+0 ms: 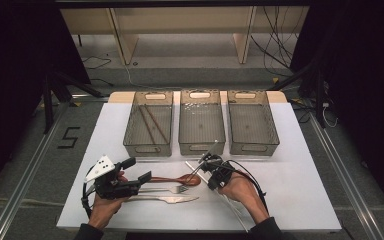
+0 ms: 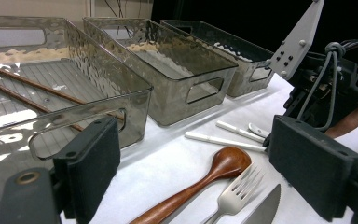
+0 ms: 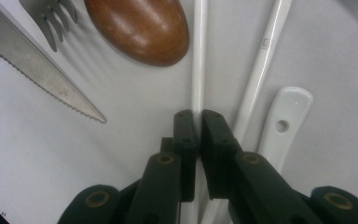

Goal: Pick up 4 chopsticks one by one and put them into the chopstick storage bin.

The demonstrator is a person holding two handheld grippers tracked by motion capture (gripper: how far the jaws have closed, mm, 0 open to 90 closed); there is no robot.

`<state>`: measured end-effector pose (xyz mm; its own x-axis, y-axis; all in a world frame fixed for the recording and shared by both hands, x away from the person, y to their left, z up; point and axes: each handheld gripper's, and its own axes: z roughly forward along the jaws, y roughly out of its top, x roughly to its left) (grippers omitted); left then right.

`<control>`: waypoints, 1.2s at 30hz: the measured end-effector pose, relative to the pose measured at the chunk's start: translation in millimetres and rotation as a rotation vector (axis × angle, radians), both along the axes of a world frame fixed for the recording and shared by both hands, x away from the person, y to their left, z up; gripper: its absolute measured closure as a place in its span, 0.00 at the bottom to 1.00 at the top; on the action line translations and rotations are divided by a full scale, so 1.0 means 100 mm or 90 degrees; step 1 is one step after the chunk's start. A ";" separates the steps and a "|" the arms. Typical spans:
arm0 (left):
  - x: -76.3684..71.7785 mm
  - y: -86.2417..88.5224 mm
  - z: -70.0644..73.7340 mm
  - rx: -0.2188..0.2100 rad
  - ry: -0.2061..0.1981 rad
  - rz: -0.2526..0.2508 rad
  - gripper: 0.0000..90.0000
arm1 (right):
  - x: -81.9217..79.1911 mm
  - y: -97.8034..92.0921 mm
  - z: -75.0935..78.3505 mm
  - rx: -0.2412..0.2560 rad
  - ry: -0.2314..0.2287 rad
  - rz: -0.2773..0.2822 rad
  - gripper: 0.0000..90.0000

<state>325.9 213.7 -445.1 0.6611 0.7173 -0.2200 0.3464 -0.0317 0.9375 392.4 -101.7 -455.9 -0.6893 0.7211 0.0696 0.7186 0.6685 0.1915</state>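
High view overhead, gripper views close

3 clear bins in a row at far side of the surface: left bin (image 1: 148, 125), middle bin (image 1: 201, 122), right bin (image 1: 252, 122). 2 brown chopsticks (image 1: 152, 123) inside the left one. On the near part of the surface: 1 wooden spoon (image 1: 177, 179), 1 fork (image 1: 167, 189), 1 knife (image 1: 167, 199), 2 white chopsticks (image 3: 197, 56) side by side, 1 white spoon (image 3: 284, 123) w/ a hole in its handle. 2 handheld grippers: left gripper (image 1: 117, 181), right gripper (image 1: 211, 167), 1 per hand.
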 end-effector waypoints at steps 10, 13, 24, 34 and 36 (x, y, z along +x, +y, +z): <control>0.00 0.00 0.00 0.000 -0.001 0.000 0.18 | 0.01 0.01 -0.01 -0.004 0.005 0.003 0.95; 0.00 0.01 0.00 0.000 -0.001 0.001 0.18 | 0.01 -0.01 0.01 0.009 0.009 0.003 0.95; 0.00 0.00 0.00 -0.002 -0.001 0.002 0.18 | 0.04 -0.06 0.27 0.071 -0.026 0.001 0.95; 0.01 0.00 0.00 -0.004 0.000 0.003 0.18 | 0.26 0.09 0.61 0.149 -0.069 -0.001 0.95; 0.00 0.00 0.00 -0.005 0.000 0.003 0.18 | 0.31 0.15 0.65 0.161 -0.076 0.004 0.95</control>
